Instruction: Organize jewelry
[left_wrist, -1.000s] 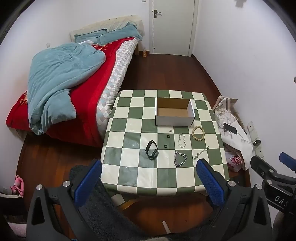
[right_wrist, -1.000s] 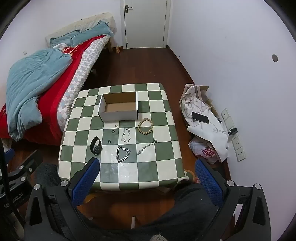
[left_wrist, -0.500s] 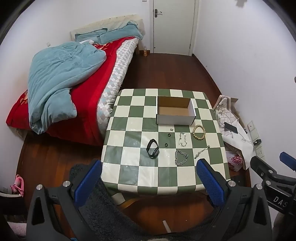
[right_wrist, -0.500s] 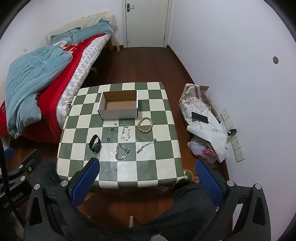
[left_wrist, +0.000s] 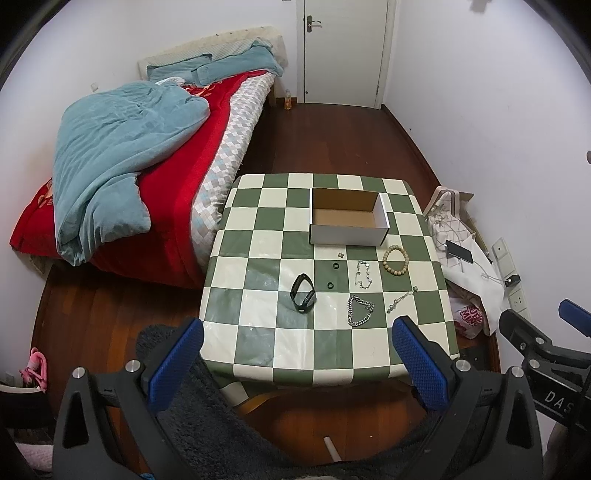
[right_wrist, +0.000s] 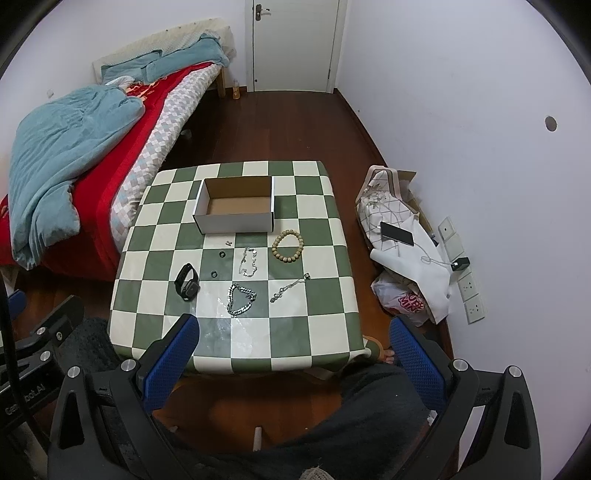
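Both tongs gape wide, empty — my left gripper (left_wrist: 297, 363) and right gripper (right_wrist: 295, 360) hover off the table's (left_wrist: 255, 354) near edge. Cardboard box (left_wrist: 349, 222) sits toward the far edge; bead bracelet (left_wrist: 395, 259), chain bracelet (left_wrist: 359, 311) and watch (left_wrist: 303, 297) lie mid-table.

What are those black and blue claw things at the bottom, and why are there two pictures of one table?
Each is a hand-held gripper: a person holds one in each hand, with a camera on it. One picture looks past the left hand-held gripper, the other past the right hand-held gripper. Both are open and hold nothing. On the checkered table lie an open cardboard box, a bead bracelet, a black watch, silver chains and small dark rings.
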